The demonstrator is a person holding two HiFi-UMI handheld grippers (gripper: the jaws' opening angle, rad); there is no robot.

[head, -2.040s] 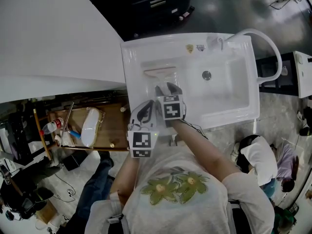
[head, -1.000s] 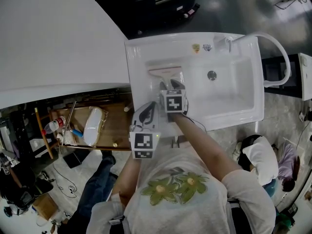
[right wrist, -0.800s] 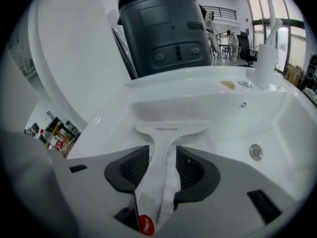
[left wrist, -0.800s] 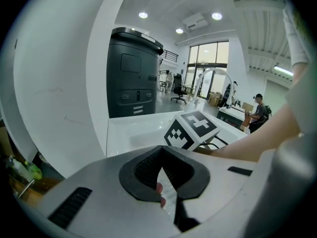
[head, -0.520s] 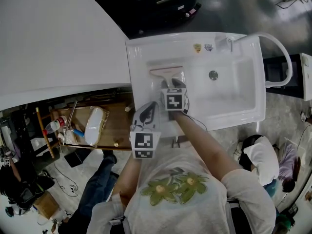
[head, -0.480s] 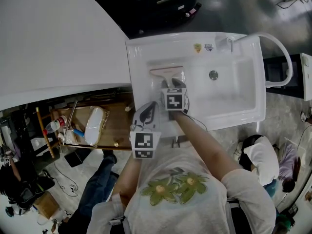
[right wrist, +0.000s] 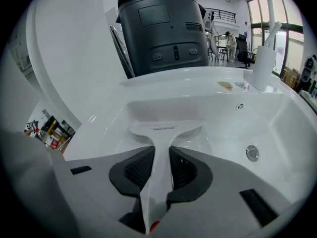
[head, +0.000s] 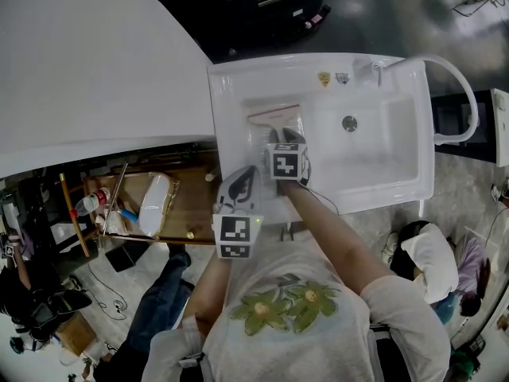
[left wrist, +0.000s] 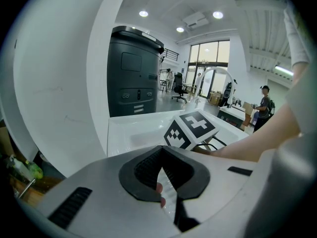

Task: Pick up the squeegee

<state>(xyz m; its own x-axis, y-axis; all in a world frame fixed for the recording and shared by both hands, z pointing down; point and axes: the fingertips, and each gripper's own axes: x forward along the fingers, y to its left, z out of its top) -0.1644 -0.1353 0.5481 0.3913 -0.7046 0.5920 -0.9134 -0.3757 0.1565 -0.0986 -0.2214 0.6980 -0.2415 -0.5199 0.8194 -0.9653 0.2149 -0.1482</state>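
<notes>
— Half done, at a guess?
— About that; reaches into the left end of the sink (head: 262,74) with the right gripper (head: 283,138); has just been closing those jaws, with the handle of the squeegee (head: 274,118) between them; now pinches that handle from both sides, pads pressed on it.
— And where does the squeegee (right wrist: 166,129) lie?
— Down in the basin by the left wall, blade to the far side, handle toward the near rim; looks to rest on the basin floor, so not lifted yet.
— And the left gripper (head: 241,180)?
— Hangs just outside the near rim, left of the right gripper (right wrist: 161,152); shows its jaws together in the left gripper (left wrist: 162,157) view, with nothing held; takes no part.
— So what remains?
— Only the lift, probably; calls for raising the squeegee clear of the sink (right wrist: 208,83) without loosening the pinch; could slip otherwise, given so slim and smooth a handle.
</notes>
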